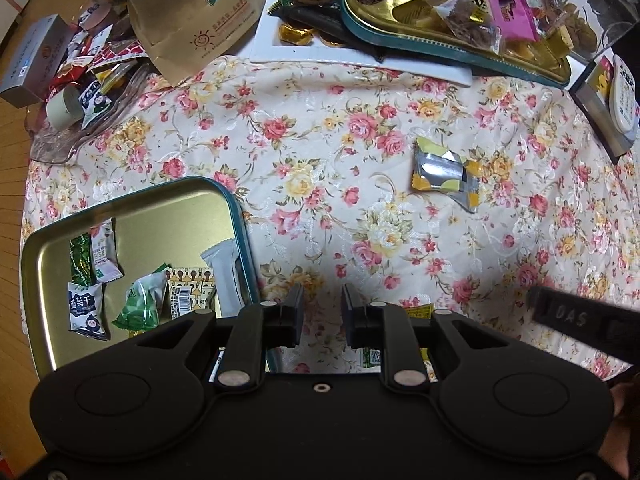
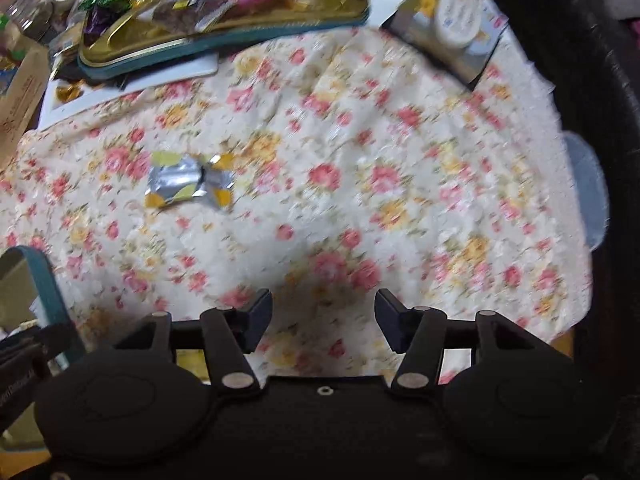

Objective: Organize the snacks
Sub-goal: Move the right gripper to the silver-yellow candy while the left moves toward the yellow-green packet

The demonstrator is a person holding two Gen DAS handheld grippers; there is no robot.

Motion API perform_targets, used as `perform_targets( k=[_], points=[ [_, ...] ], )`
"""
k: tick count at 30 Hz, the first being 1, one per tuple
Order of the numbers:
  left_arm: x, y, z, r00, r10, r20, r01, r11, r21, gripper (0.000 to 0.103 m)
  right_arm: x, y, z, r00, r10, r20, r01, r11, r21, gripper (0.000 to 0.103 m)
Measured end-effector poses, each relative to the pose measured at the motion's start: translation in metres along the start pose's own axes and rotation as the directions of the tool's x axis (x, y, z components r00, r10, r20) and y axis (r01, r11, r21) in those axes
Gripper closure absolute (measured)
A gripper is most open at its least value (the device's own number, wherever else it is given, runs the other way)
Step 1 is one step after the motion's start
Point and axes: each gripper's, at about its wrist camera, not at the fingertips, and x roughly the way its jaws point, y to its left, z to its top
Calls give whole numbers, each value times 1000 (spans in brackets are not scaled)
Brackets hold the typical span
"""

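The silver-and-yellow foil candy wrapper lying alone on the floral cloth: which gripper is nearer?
Neither clearly. Wrapper lies ahead-right of the left gripper and ahead-left of the right gripper; both open, well short.

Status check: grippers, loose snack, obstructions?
Left gripper and right gripper open, empty. Silver-yellow snack packet alone on floral cloth, untouched. Nothing blocking it.

silver-yellow wrapped snack [image 1: 445, 169] lies flat, alone on floral cloth [image 1: 320, 160]

You are holding the left gripper [image 1: 322, 308] slightly parted and empty, and the right gripper [image 2: 323, 318] wide apart, also empty.
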Motion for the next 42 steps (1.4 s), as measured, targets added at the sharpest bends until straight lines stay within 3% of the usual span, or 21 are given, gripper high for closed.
perform_targets(
  k=[2, 5, 8, 17, 25, 28, 33, 38, 42],
  points=[
    [-2, 4, 1, 1000, -9, 5, 9, 1000, -13, 74, 9, 1, 1, 996, 63, -61, -62, 998, 20, 46],
    [-8, 9, 4, 1000, -23, 20, 23, 999, -27, 74, 18, 3, 2, 994, 75, -84, -71, 996, 49, 46],
    [-17, 16, 7, 998, -23, 52, 25, 999, -39, 74, 23, 2, 7, 995, 66, -79, -60, 996, 72, 46],
    [-46, 50, 10, 986, -7, 164, 26, 993, -117, 74, 24, -11, 32, 989, 139, -42, -126, 966, 224, 46],
    [-48, 61, 11, 986, -70, 153, 93, 985, -144, 74, 27, 22, 56, 978, 209, 2, -206, 961, 184, 47],
    [-51, 61, 10, 984, -74, 162, 98, 984, -146, 74, 32, 43, 61, 987, 159, 0, -158, 979, 132, 48],
    [-55, 63, 10, 980, -98, 174, 125, 981, -150, 74, 34, 67, 76, 993, 87, 79, -89, 996, 27, 48],
    [-54, 63, 11, 980, -98, 171, 125, 980, -153, 74, 36, 68, 100, 980, 134, 149, -144, 988, 62, 49],
    [-54, 64, 10, 981, -102, 167, 128, 979, -156, 74, 52, 64, 111, 989, 63, 131, -75, 994, 85, 54]
  ],
)
